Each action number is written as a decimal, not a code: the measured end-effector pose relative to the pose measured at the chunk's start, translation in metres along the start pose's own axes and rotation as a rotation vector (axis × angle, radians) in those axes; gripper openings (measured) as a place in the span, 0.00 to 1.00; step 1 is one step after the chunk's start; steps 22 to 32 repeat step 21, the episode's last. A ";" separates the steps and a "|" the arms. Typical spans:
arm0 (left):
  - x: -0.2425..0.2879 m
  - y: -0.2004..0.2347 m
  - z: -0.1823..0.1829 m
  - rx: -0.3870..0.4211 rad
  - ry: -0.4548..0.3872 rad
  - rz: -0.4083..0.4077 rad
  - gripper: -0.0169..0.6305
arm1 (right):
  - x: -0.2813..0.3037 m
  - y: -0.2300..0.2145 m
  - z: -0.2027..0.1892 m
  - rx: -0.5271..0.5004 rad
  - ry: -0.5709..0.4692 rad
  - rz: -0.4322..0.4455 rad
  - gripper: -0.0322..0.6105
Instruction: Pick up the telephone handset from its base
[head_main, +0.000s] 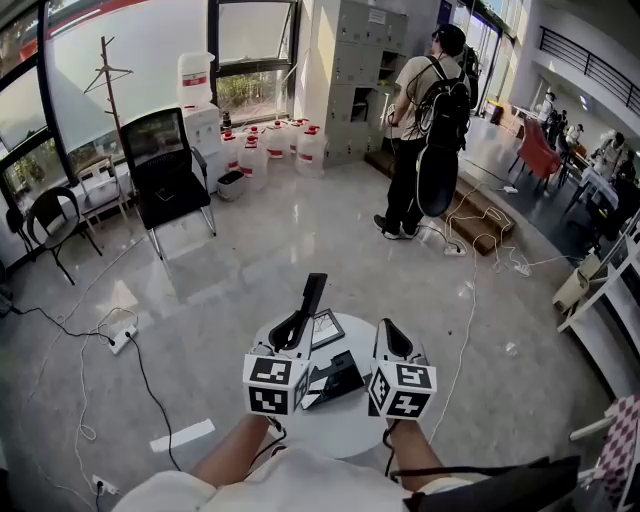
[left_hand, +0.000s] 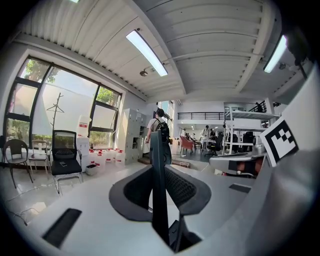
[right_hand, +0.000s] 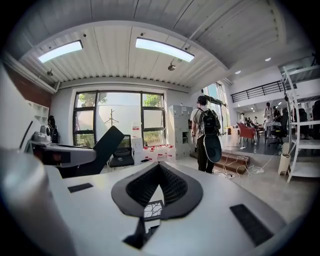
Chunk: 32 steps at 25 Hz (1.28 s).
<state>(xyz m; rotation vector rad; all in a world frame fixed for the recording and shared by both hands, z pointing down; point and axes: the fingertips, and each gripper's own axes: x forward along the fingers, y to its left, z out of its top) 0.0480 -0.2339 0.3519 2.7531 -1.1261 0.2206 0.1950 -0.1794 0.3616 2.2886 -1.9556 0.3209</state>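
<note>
Black, slim and matte, the telephone handset (head_main: 314, 292) juts upward at a tilt from the left gripper (head_main: 292, 335). The gripper's ribbed dark pads are clamped on its flat sides, and it is held clear of its wedge-shaped black base (head_main: 336, 378) on the round white table (head_main: 350, 432). Right gripper (right_hand: 159, 166) — jaws closed together, holding nothing.

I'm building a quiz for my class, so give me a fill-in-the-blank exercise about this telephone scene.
1. The left tool is shut on the black ____.
2. The phone base sits on a round ____ table.
3. The right tool holds ____.
4. The standing person beyond the table wears a black ____.
Missing words: handset, white, nothing, backpack.
</note>
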 end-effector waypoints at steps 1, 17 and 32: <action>0.001 -0.002 -0.002 0.002 0.004 -0.005 0.15 | 0.000 -0.001 -0.001 0.001 0.003 -0.001 0.09; 0.003 -0.017 -0.007 -0.002 0.020 -0.020 0.15 | -0.002 -0.009 -0.006 0.001 0.033 0.018 0.09; 0.001 -0.017 -0.008 -0.006 0.024 -0.016 0.15 | -0.004 -0.009 -0.007 -0.003 0.037 0.019 0.09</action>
